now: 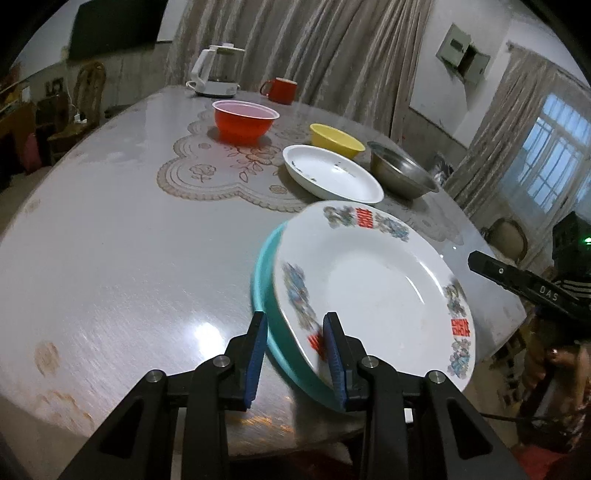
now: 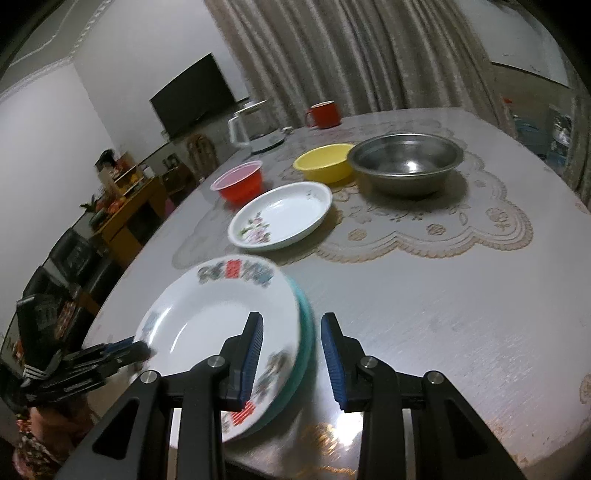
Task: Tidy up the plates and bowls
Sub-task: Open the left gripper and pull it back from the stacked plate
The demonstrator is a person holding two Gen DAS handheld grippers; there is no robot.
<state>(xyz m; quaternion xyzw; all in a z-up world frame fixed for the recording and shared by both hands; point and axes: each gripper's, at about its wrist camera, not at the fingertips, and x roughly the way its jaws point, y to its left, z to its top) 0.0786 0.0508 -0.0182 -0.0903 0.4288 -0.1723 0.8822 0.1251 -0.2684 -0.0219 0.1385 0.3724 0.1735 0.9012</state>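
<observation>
Left wrist view first: a big round grey table [image 1: 122, 236] with a shiny top and a beige lace-pattern mat [image 1: 236, 173] in the middle, heavy pleated curtains [image 1: 325, 48] behind it, a dark TV [image 1: 114, 26] on the wall and a window [image 1: 550, 155] off to the right.

Taking the mat as the landmark: the left gripper [image 1: 295, 354] comes in from the table's near edge, well short of the mat, angled down. Its blue pads straddle the near rim of a stacked pair, a white plate with red and blue rim decoration [image 1: 373, 280] sitting on a teal plate [image 1: 264, 280]. The stack looks tilted and lifted off the table. The jaws are narrowed around both rims, and I'd call that a grip.

The right gripper [image 2: 291, 354] has the opposite rim of the same stack between its pads, also on the near side of the mat (you can see its black finger poking in at the right edge of the left view).

On the mat itself: a shallow white dish [image 2: 282, 218] with a flower print at the near edge, empty apart from some small specks, a red bowl [image 1: 245, 122] with a pale inside at the far left, a yellow bowl [image 1: 336, 138] and a steel bowl [image 2: 406, 162] at the right, all empty as far as I can see. Beyond the mat sit a white kettle [image 1: 214, 72] and a red mug [image 1: 280, 88].
</observation>
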